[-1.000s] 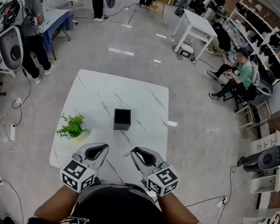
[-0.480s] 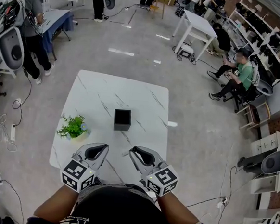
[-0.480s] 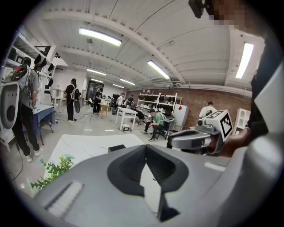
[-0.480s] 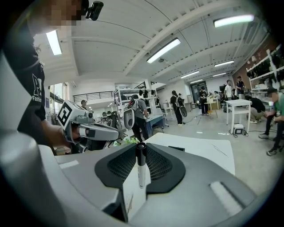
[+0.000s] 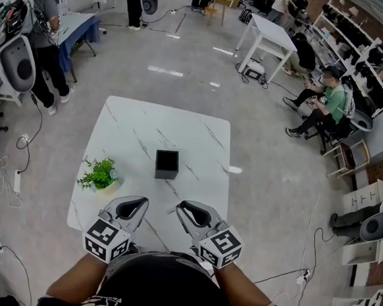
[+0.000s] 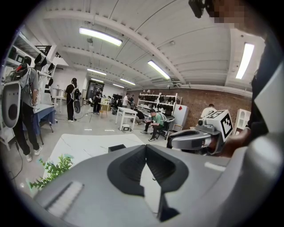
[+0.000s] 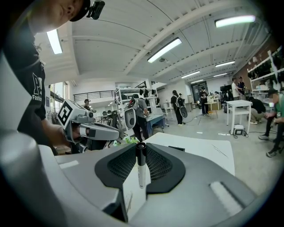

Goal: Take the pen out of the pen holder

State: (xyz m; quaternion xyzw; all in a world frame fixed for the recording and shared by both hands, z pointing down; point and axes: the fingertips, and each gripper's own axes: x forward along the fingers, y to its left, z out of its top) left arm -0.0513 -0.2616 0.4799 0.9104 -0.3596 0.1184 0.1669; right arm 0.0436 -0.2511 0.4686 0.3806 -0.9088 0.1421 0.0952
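White marbled bench (image 5: 147, 129), seen from above in the head view; the person's torso and arms are covering its near edge. The left hand-held gripper (image 5: 132, 208) and the right hand-held gripper (image 5: 194, 214) are hovering side by side over the near part of the bench. Both are well apart from the black square pen holder (image 5: 167, 163), which is sitting near the bench's middle. The holder's inside is showing only as darkness, so its contents cannot be made out. A small green plant (image 5: 99, 173) is standing near the bench's left edge. The head view is too coarse to show what lies between either pair of jaws, and the gripper views are supplying this. In the left gripper view, the left hand-held gripper (image 6: 145, 146) is showing its pads pressed together at the tips, with only bare bench visible behind them. In the right gripper view, the right hand-held gripper (image 7: 141, 148) is pinching the pen (image 7: 141, 167) upright between its pads, dark cap uppermost and pale barrel below, clear of the holder.
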